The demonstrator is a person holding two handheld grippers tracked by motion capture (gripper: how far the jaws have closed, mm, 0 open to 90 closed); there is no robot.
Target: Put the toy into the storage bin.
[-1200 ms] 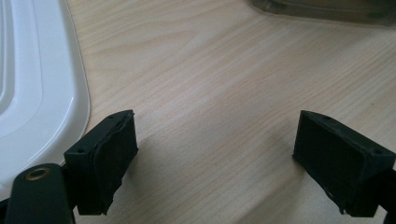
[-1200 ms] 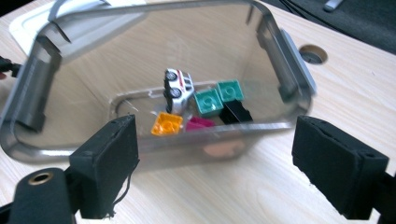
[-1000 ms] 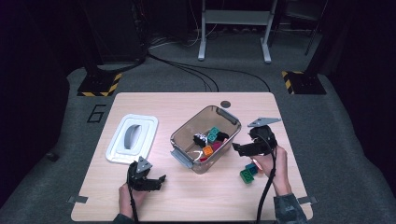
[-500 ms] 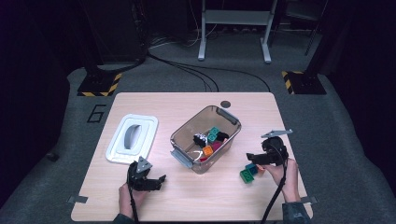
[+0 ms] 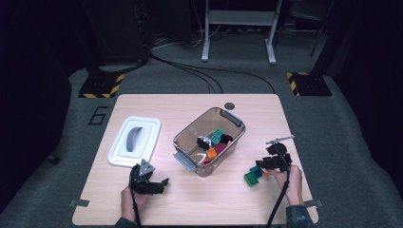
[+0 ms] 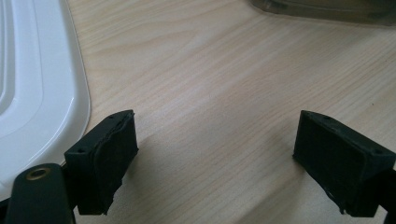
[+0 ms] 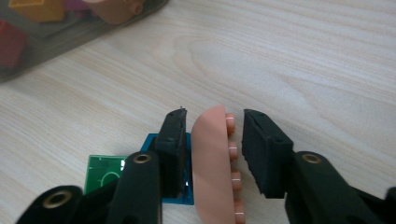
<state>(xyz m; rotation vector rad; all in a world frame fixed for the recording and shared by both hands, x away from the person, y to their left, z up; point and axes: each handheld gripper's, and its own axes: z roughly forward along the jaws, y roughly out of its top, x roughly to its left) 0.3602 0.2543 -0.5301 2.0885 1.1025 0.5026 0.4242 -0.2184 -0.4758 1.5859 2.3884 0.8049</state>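
Wooden table (image 5: 199, 107) w/ white lid (image 5: 134, 141) at left, clear bin (image 5: 209, 141) at centre, 2 blocks, green (image 5: 250, 178) & blue (image 5: 256, 170), plus peach foot-shaped toy (image 7: 212, 163) at right.

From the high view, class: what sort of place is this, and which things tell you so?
Probably a lab or studio set up for recording handling tasks: a wooden table on grey carpet, hazard-striped floor bases, trailing cables and a number marked on the floor.
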